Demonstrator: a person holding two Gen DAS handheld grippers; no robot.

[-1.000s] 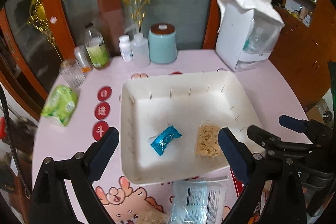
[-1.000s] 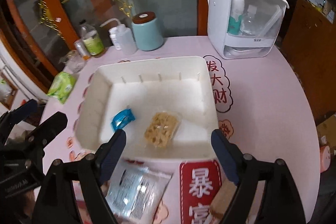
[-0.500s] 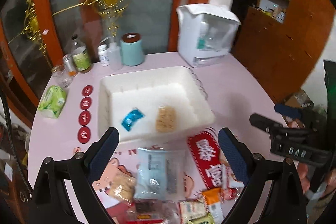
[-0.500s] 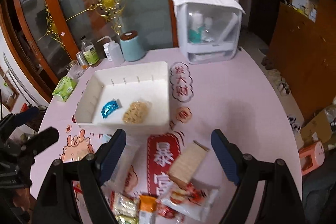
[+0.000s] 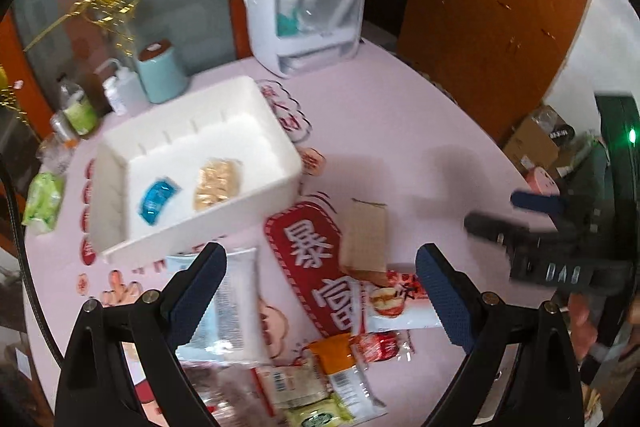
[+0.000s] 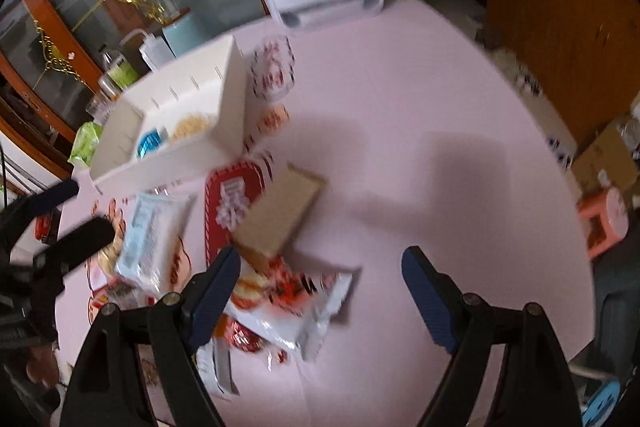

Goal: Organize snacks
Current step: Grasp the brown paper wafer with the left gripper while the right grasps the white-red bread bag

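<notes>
**Both grippers pull back from the bin to the loose snack pile**

A second ago both cameras looked down into the white bin [image 5: 192, 163]; now the bin sits far ahead of the fingers and up to their left, and the pile of unsorted snacks fills the space just ahead of them. That shift suggests 1 drop-off is finished and the next pick is being lined up.

The bin holds 2 items: a blue candy wrapper [image 5: 157, 198] and a clear pack of beige crackers [image 5: 218, 183], lying side by side.

The left gripper [image 5: 320, 291] has its fingers spread wide with nothing gripped. Between them on the pink bench [image 5: 400, 131] lie a tan cardboard box [image 5: 366, 237] and a red-and-white snack bag [image 5: 394, 301], with an orange packet [image 5: 340, 363] closer in. A pale blue-white pouch [image 5: 232, 307] lies partly behind the left-hand finger.

The right gripper [image 6: 322, 297] is likewise wide open and empty. The red-and-white snack bag [image 6: 288, 307] lies just inside its left-hand finger, the tan box [image 6: 280, 215] just beyond that fingertip.

Most snacks are not yet in the bin, so the task looks to be at an early stage. Motion blur makes the small packets hard to identify.
</notes>
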